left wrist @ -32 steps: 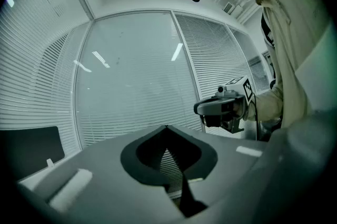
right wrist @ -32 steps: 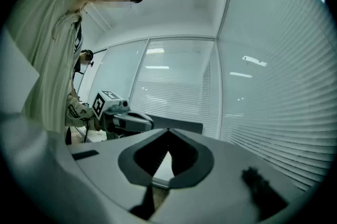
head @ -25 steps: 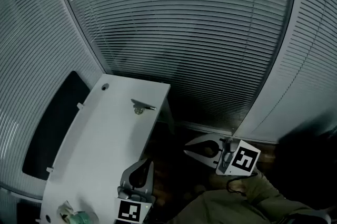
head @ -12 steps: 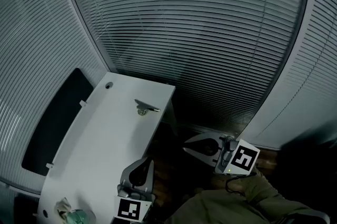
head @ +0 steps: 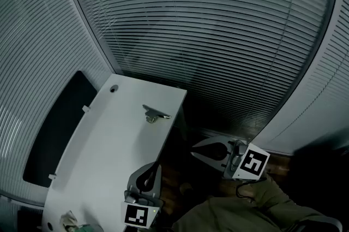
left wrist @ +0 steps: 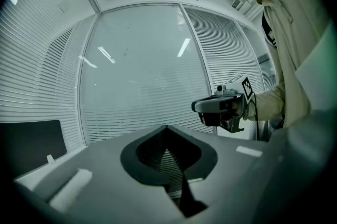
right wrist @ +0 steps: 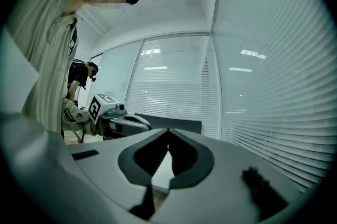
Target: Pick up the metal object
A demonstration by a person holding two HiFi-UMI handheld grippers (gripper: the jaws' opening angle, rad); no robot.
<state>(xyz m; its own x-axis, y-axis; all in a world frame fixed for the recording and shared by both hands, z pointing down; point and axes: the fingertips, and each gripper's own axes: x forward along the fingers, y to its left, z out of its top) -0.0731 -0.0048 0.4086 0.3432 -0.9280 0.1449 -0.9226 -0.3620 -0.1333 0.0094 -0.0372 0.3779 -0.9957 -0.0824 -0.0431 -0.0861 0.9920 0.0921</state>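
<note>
The metal object [head: 155, 113], a small grey piece with a flat arm, lies on the white table [head: 109, 154] near its far right edge. My left gripper [head: 157, 165] hovers by the table's near right edge, well short of the object, and is shut with nothing in it. My right gripper [head: 193, 153] hangs off the table to the right over the dark floor, also shut and empty. In the left gripper view the jaws [left wrist: 166, 128] meet at the tip, with the right gripper [left wrist: 218, 107] beyond. In the right gripper view the tips [right wrist: 168, 132] touch.
A dark flat panel [head: 54, 127] runs along the table's left side. A crumpled greenish thing [head: 73, 221] sits at the table's near left corner, and a round hole [head: 113, 89] at its far corner. Slatted blinds cover the glass walls. The person's leg [head: 240, 212] fills the bottom right.
The head view has shifted slightly, so the table and object sit a little further right in frame. Both grippers stay about where they were, still shut.
</note>
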